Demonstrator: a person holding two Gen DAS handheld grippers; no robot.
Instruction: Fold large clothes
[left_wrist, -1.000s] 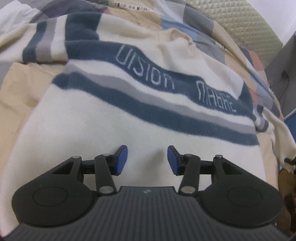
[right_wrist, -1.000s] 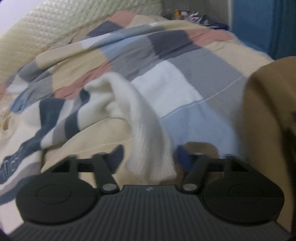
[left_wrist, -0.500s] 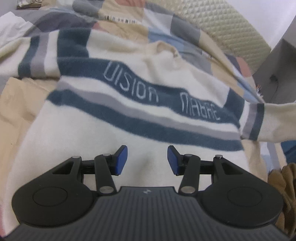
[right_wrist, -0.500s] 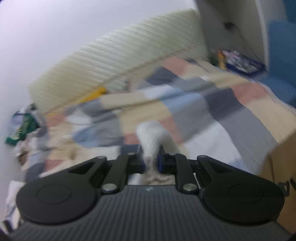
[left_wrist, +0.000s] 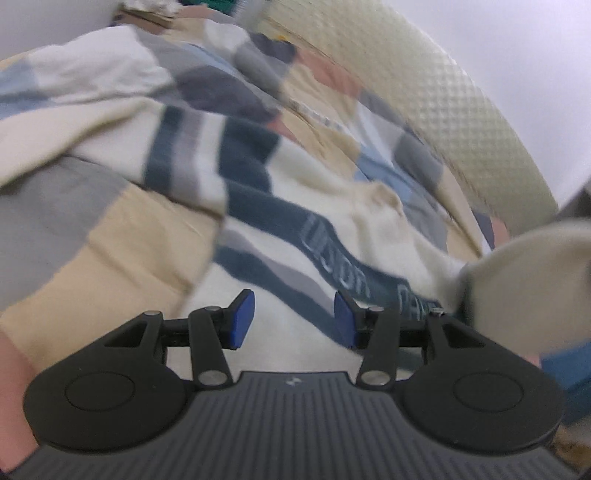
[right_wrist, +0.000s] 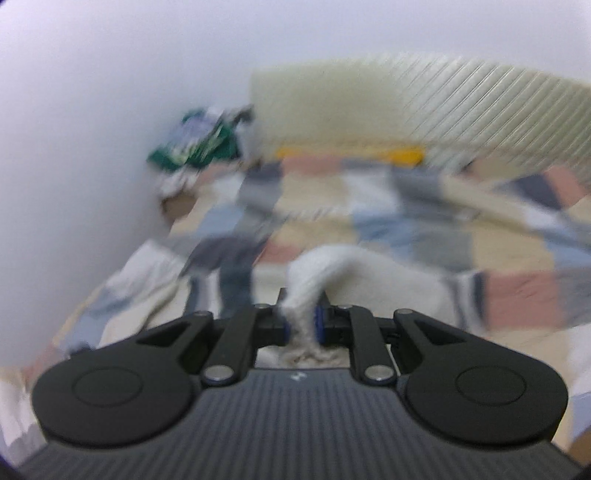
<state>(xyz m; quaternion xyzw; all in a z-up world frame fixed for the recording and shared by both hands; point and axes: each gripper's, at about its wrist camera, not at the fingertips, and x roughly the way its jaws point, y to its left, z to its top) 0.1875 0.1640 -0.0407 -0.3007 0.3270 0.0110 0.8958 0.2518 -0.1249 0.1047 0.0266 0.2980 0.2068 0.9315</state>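
A cream sweater (left_wrist: 280, 295) with dark blue and grey stripes is being shown spread across a patchwork quilt (left_wrist: 122, 236) on a bed, with pale lettering running along one dark band of its chest. In the left wrist view, the left claw (left_wrist: 293, 320) is being held above the sweater's cream lower part, its blue pads (left_wrist: 242, 317) standing apart with nothing between them; whether they are touching the fabric below cannot be told. At the right edge of that view, a cream sleeve (left_wrist: 517, 273) is being held lifted off the quilt, blurred and close to the camera. In the right wrist view, the right claw (right_wrist: 303, 326) is being kept clamped on that sleeve's ribbed cuff (right_wrist: 301, 332), its jaws having just been closing on it, and the knit is being pinched between the two pads with a frayed-looking end bunched on the camera's side of them. From the claw the sleeve (right_wrist: 332, 266) is being drawn in an arch away towards the sweater's body. A quilted cream headboard (right_wrist: 369, 107) is being seen beyond the bed, with a green and white bundle (right_wrist: 195, 140) beside it near the wall; both are too blurred for detail. A yellow object (right_wrist: 351, 153) is being shown lying at the headboard's foot.
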